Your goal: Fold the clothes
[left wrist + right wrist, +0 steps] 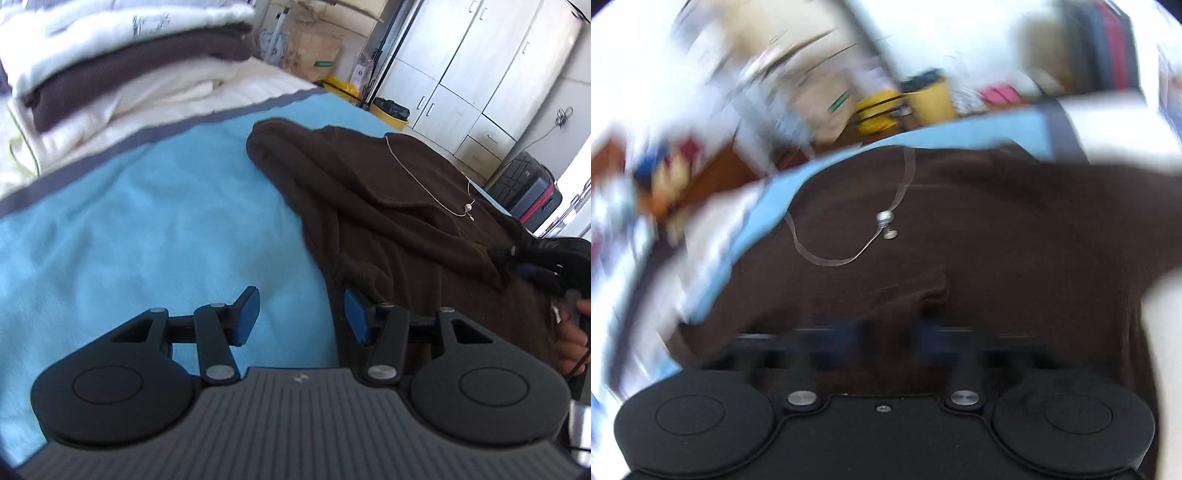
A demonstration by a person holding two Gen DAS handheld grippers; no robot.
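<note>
A dark brown garment [388, 206] with a thin silver necklace [469, 207] lies on a light blue blanket [147, 221]. My left gripper [301, 314] is open at the garment's near left edge; its right finger touches the fabric, its left finger is over the blanket. My right gripper [532, 264] shows at the right of the left wrist view, with brown fabric folded over its fingers. In the blurred right wrist view the garment [997, 240] and necklace [886, 221] fill the frame, and the right gripper [886, 339] has its blue pads a little apart with brown cloth between them.
A stack of folded white and dark clothes [122, 62] sits at the far left on a cream cover. Beyond the bed stand white cabinets [461, 74], a yellow bin [391, 110], boxes and a dark suitcase [528, 188].
</note>
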